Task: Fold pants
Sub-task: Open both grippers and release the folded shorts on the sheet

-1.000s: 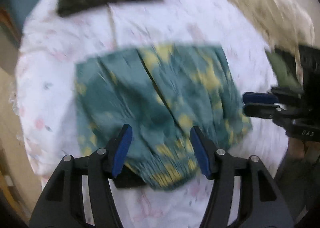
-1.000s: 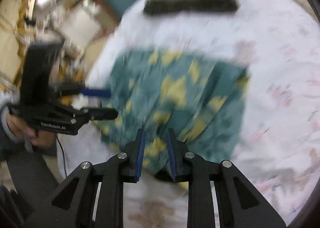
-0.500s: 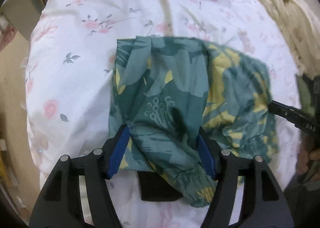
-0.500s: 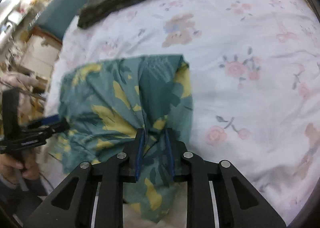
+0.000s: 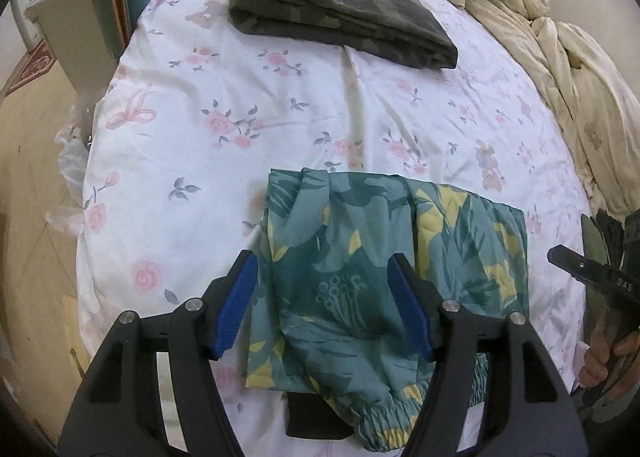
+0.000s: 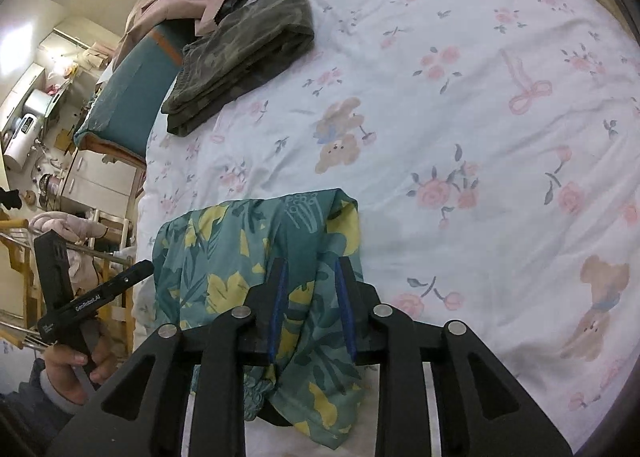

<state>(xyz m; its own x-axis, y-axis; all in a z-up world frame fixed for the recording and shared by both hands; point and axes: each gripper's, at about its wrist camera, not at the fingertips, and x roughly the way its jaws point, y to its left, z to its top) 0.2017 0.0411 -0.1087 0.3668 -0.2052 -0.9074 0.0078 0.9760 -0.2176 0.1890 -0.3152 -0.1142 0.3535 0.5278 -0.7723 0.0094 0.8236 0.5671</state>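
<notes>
The teal pants with yellow leaf print [image 5: 384,257] lie folded in a compact bundle on the floral bedsheet [image 5: 240,105], near its front edge. My left gripper [image 5: 324,301] is open, its blue pads on either side of the bundle's left part, just above it. My right gripper [image 6: 310,305] stands with its jaws partly apart over the bundle's right end [image 6: 280,265]; fabric lies between the pads, and I cannot tell whether they pinch it. Each gripper shows in the other's view: the right gripper at the edge of the left wrist view [image 5: 560,257], the left gripper in the right wrist view [image 6: 140,271].
A folded dark camouflage garment [image 5: 340,5] lies at the far side of the bed. A crumpled cream blanket [image 5: 560,69] fills the right side. The bed's left edge drops to the floor, with a teal chair [image 6: 128,97] and cabinets [image 6: 96,181] beyond.
The pants have been folded over from a wide spread into a narrower bundle. Both grippers have pulled back towards the front edge, and the right jaws have opened a little.
</notes>
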